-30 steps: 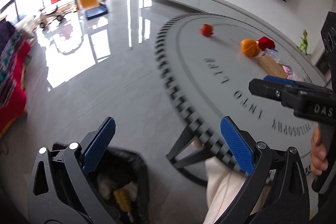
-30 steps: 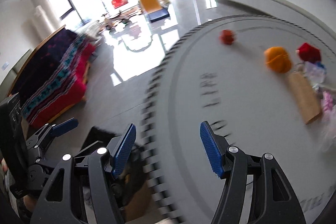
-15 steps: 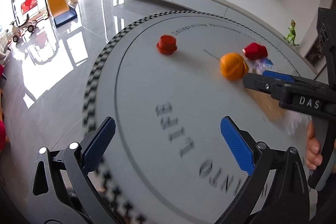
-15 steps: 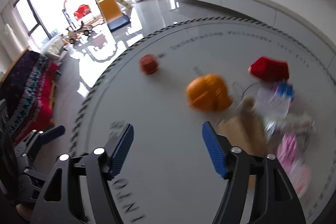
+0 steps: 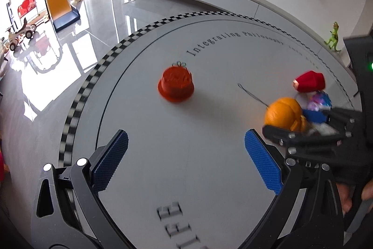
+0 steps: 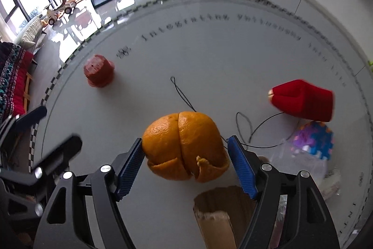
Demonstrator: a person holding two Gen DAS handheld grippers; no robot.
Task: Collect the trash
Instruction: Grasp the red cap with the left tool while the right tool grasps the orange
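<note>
"Integrating Philosophy" on table (image 5: 209, 132) rim.

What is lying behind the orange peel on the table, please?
Behind the orange peel a thin black thread trails across the table and loops to the right. How it continues beneath the peel is covered. The red cap stands farther back left.

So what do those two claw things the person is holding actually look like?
Both are matte black plastic frames with triangular cut-outs and silver screw heads. The left gripper and right gripper each carry two fingers faced with ribbed blue pads. A green indicator light glows on the right one's body. No cables or sleeves show.
</note>
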